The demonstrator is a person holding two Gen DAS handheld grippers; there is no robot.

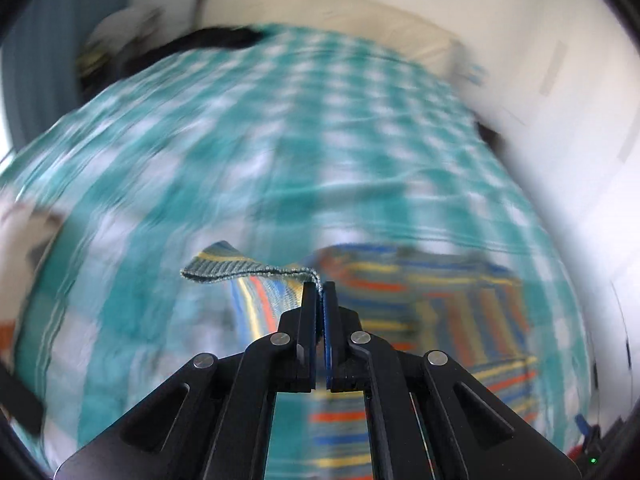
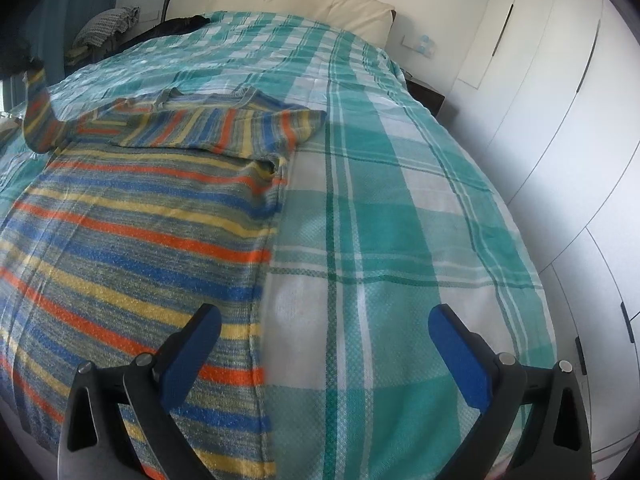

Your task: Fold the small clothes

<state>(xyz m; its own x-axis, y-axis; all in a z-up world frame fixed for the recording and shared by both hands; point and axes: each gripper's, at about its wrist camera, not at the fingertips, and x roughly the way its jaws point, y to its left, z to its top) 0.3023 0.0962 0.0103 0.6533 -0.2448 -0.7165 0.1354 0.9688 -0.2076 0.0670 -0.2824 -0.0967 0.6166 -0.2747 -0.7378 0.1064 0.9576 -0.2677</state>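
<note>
A striped sweater [image 2: 132,232] in blue, orange and yellow lies flat on the bed, its right sleeve folded across the chest. My left gripper [image 1: 319,286] is shut on the ribbed cuff [image 1: 240,270] of the left sleeve and holds it lifted above the bed; the left wrist view is motion-blurred. That raised sleeve [image 2: 38,112] shows at the far left of the right wrist view. My right gripper [image 2: 324,320] is open and empty, just above the sweater's right side edge near the hem.
The bed carries a teal and white checked blanket [image 2: 400,184]. A cream headboard [image 2: 280,0] is at the far end. White wardrobe doors [image 2: 560,80] stand to the right. Dark clothes [image 2: 172,26] lie at the bed's far left.
</note>
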